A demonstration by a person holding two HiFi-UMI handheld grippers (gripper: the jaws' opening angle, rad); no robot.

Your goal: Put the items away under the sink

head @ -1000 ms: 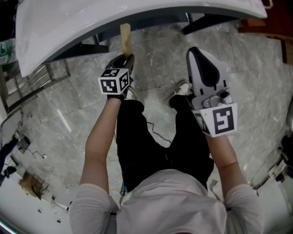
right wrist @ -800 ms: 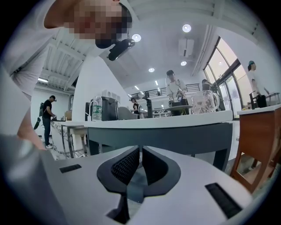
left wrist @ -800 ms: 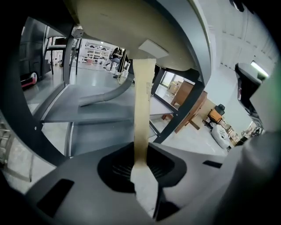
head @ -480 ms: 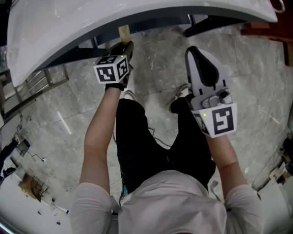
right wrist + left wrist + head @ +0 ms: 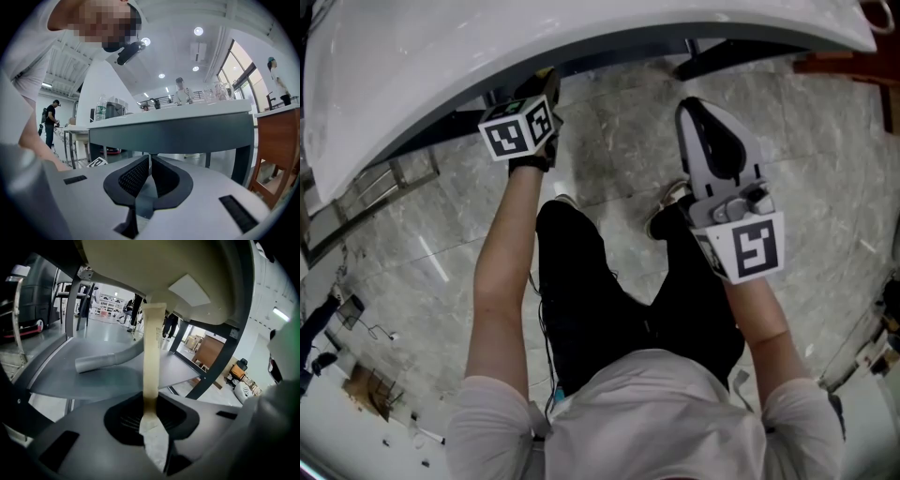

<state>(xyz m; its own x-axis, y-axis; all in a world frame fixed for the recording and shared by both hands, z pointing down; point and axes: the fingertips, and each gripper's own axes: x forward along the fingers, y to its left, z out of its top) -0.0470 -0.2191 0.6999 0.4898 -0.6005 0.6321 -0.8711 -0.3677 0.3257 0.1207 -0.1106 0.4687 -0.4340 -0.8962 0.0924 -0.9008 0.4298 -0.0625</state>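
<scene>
My left gripper [image 5: 542, 86] reaches under the front rim of the white sink [image 5: 487, 42], and its tips are hidden there in the head view. In the left gripper view the left gripper [image 5: 149, 401] is shut on a flat beige stick [image 5: 151, 352] that stands upright between the jaws. The stick's top lies close below the sink's pale underside [image 5: 154, 268]. Beyond it a grey shelf [image 5: 61, 380] carries a grey drain pipe [image 5: 101, 363]. My right gripper [image 5: 701, 108] hangs over the floor, shut and empty; in its own view the right gripper [image 5: 150, 161] faces a dark counter edge [image 5: 173, 133].
The person's legs and shoes [image 5: 670, 199] stand on the grey marble floor [image 5: 619, 131]. Dark frame legs [image 5: 213, 359] hold the sink up. A metal rack [image 5: 356, 187] is at the left, and brown wooden furniture [image 5: 853, 66] at the right. People stand far off.
The left gripper has moved forward with the stick, going under the sink's rim; the stick no longer shows in the head view. The right gripper has stayed put.
</scene>
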